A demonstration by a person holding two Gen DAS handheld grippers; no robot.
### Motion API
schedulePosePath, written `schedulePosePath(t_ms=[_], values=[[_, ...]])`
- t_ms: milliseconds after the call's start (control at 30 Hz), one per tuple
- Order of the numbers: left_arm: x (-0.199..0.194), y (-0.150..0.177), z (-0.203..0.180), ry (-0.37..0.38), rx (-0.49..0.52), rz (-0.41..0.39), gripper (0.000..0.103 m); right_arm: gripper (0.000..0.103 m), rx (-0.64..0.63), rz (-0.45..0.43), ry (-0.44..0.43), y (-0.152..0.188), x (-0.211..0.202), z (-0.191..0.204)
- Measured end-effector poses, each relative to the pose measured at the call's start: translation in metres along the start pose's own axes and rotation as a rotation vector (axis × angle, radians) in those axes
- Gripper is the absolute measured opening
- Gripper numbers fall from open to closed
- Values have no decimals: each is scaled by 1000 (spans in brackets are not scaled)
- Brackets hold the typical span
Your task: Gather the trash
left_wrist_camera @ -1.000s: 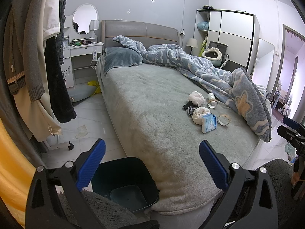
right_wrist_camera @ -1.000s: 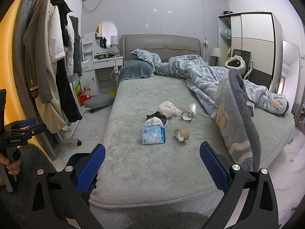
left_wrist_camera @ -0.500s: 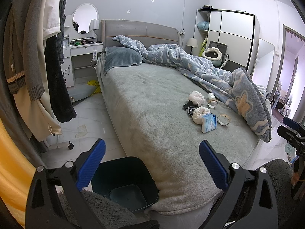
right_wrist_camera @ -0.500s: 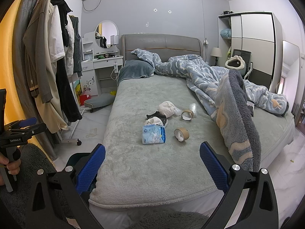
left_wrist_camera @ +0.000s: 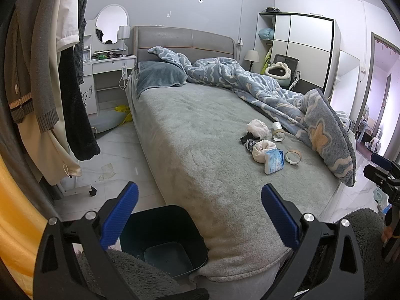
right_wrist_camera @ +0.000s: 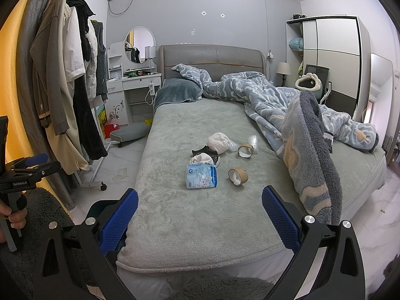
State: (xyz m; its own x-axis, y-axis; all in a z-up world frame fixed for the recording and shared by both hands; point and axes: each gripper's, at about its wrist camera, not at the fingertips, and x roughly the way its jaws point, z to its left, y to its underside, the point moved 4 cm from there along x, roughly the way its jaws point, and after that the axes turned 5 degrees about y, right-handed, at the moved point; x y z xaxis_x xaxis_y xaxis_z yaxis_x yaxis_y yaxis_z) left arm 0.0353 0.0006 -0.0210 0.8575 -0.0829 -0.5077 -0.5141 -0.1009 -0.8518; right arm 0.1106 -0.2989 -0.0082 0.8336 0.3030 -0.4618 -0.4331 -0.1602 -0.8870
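Nothing shifting since a second ago, both my left gripper (left_wrist_camera: 198, 210) and right gripper (right_wrist_camera: 199, 212) hanging wide open and empty, trash pile (right_wrist_camera: 215, 160) lying mid-bed (right_wrist_camera: 200, 225), dark bin (left_wrist_camera: 162, 237) sitting at its foot corner.

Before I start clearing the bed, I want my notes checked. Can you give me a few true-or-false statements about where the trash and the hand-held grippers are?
1. The blue tissue pack lies on the grey bed cover. True.
2. The left hand-held gripper is shut on a tape core. False: its jaws are wide open and hold nothing.
3. Two cardboard tape cores, the near one and the far one, sit on the bed. True.
4. The dark bin stands on top of the bed. False: it is on the floor beside the bed's foot corner.
5. The right hand-held gripper is open and empty. True.
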Motion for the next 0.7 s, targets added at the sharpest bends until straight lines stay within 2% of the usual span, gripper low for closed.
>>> schedulePosePath(t_ms=[700], values=[[3,6,-5,-1,-1,3,100,100,0,2,6,1,0,-1]])
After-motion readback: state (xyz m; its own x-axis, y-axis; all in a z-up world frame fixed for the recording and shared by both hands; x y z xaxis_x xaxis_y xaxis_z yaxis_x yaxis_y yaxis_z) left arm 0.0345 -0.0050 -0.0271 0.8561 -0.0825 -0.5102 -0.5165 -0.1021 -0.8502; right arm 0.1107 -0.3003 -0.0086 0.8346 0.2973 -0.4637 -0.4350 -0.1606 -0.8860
